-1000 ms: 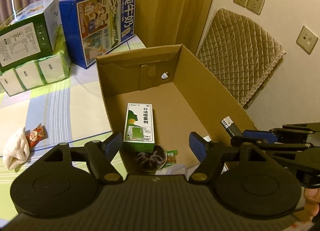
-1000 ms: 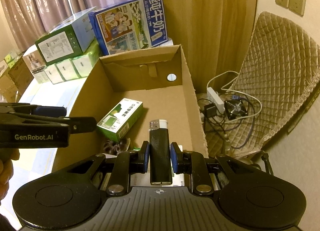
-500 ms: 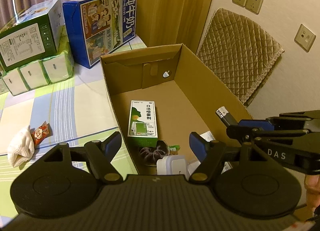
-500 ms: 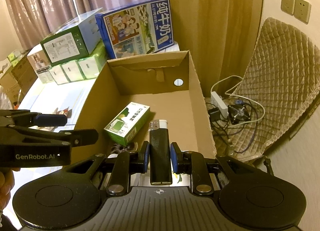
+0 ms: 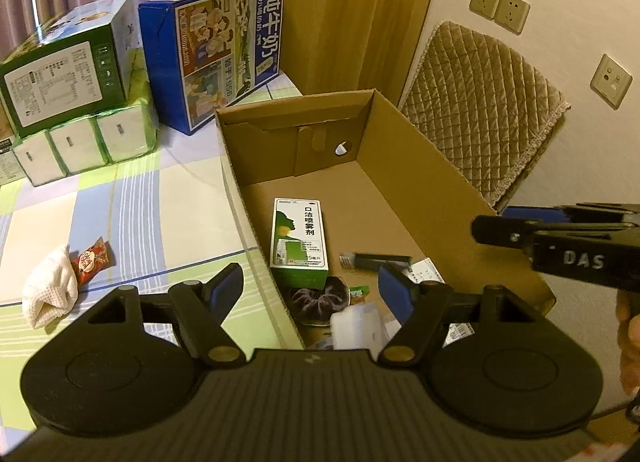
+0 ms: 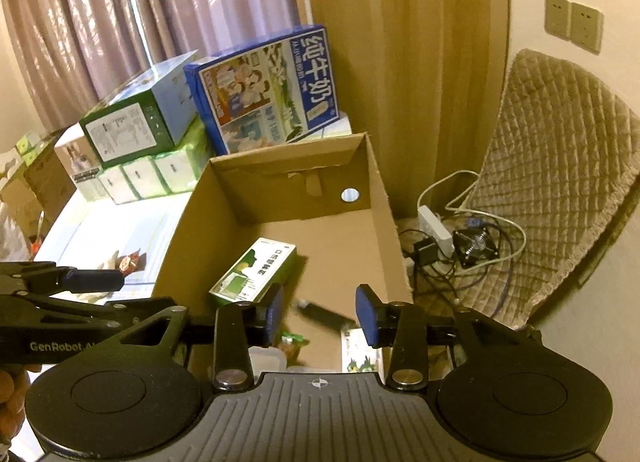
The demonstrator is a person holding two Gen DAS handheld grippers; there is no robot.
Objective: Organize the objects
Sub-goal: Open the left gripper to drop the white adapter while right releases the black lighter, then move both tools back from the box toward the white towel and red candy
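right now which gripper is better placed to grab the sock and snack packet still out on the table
Left. The left gripper is open and empty, at the box's table-side wall, with the white sock and red snack packet just beyond it. The right gripper, also open, hangs over the box's far side.

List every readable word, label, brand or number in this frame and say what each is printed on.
"纯牛奶": blue milk carton.
"口洁喷雾剂": green-and-white spray box in the cardboard box.
"DAS": right gripper body.
"GenRobot.AI", partly cut off: left gripper body.
Fine print on the green carton and the red snack packet: too small to read.
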